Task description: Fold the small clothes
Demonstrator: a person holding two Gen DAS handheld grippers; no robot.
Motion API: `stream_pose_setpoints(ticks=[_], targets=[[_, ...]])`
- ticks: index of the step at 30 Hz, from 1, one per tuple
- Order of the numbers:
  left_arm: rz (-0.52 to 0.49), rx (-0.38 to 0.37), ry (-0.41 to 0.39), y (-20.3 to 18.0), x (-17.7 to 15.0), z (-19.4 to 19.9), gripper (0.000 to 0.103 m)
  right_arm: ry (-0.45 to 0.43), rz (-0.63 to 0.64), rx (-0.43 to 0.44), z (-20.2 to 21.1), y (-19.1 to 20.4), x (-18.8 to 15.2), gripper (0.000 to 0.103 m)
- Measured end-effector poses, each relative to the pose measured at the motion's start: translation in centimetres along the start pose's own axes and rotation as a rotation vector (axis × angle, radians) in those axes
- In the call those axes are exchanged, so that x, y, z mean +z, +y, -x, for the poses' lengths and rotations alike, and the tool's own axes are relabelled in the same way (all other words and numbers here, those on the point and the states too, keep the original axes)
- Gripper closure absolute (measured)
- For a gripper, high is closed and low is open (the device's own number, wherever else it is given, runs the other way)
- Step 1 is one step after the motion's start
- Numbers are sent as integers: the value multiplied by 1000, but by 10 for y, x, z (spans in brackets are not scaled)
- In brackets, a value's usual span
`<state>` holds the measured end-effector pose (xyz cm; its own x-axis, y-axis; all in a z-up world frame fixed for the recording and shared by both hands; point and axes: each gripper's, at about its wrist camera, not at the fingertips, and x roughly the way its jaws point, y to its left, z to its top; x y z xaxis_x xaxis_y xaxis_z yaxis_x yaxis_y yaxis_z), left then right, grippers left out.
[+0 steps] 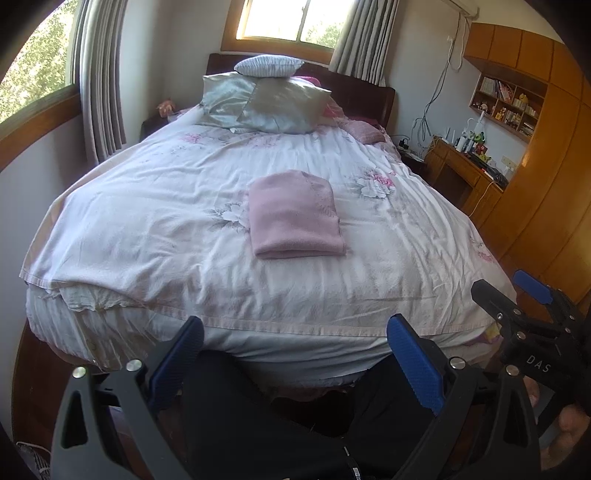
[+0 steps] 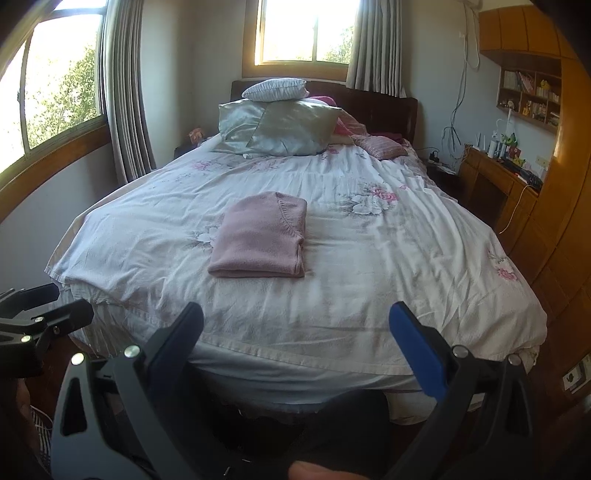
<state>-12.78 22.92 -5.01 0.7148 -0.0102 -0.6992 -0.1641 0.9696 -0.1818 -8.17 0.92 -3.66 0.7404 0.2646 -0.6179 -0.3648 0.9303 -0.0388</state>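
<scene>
Two grippers nearest, at the foot of the bed: left gripper [image 1: 295,350] with jaws spread wide, nothing between them; right gripper [image 2: 295,343] likewise wide apart and empty. Beyond them, white floral bedspread [image 2: 369,258], rumpled. Mid-bed, well apart from both grippers, a pink sweater [image 1: 295,214] folded into a neat rectangle, lying flat. Farther back, stacked pillows [image 2: 280,125] against the headboard, a window [image 2: 306,29] behind

Black gripper [image 1: 295,332], blue pads [image 1: 415,363], silver screws
</scene>
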Motion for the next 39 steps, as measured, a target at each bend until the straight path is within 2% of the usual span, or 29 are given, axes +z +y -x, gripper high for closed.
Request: stream_pose_setpoints(ticks=[9, 39], targets=[[-1, -4, 3, -2, -2, 0, 4, 0, 1, -3, -3, -2, 3, 3], [-5, -8, 30, 10, 22, -27, 4, -14, 0, -16, -15, -11, 19, 3]])
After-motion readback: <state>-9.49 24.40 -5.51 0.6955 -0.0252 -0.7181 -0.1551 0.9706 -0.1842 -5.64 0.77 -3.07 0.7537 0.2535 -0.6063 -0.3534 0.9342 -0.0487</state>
